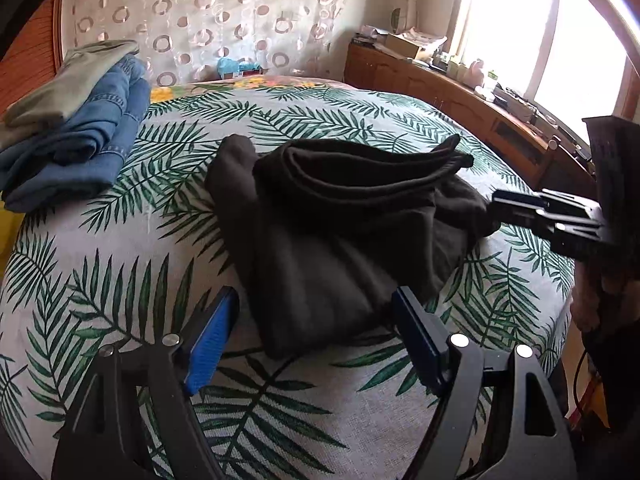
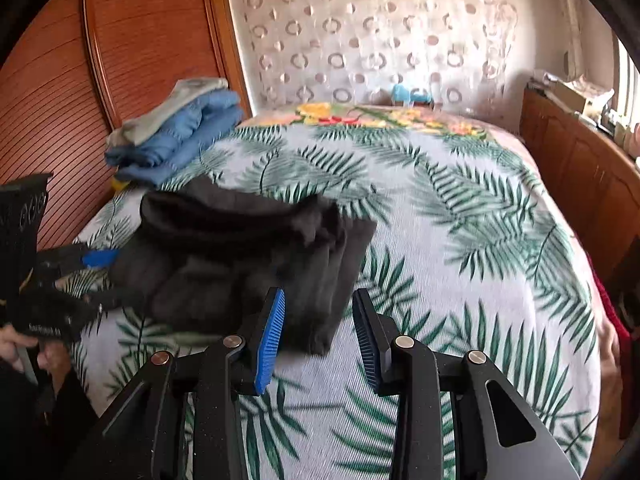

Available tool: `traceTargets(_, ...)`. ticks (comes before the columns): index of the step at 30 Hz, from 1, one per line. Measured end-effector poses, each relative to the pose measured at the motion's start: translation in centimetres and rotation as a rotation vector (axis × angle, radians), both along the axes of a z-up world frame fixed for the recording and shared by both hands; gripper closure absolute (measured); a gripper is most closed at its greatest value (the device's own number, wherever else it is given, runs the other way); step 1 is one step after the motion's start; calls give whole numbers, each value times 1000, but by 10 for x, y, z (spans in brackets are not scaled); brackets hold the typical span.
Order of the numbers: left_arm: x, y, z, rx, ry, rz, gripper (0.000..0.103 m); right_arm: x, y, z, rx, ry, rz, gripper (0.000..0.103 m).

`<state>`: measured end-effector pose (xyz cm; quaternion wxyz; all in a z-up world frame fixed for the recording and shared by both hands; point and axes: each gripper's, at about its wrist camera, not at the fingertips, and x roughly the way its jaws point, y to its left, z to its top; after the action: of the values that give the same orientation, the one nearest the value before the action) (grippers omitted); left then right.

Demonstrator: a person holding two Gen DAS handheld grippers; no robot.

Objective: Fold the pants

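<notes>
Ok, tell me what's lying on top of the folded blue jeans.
A folded grey-green garment lies on the blue jeans, covering their top. Anything beneath the jeans is hidden.

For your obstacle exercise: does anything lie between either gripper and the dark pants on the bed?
Nothing visible does. The left gripper and right gripper are both open at the edge of the pants, with only bedspread below them.

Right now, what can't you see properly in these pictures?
- Dark pants, right wrist view: blurred, so fold edges are unclear.
- Items on the wooden cabinet, left wrist view: too small, washed out by window glare.
- Folded clothes stack, left wrist view: its left part is cut off by the frame edge.
</notes>
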<state>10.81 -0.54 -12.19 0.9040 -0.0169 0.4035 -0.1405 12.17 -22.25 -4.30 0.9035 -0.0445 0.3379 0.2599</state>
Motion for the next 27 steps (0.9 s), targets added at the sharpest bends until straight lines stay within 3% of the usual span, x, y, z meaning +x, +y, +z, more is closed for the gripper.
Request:
traceTargets(13, 0, 4, -4, 40, -22, 28, 24, 5, 15, -14, -56, 37, 44, 68)
traceTargets(18, 1, 3, -4, 54, -24, 28, 24, 8, 9, -9, -52, 7, 43, 94)
traceTargets(23, 1, 2, -4, 53, -27, 29, 25, 4, 7, -9, -43, 5, 32, 94)
traceTargets(27, -1, 5, -2, -14, -22, 3, 56, 0, 8, -14, -43, 14, 42, 94)
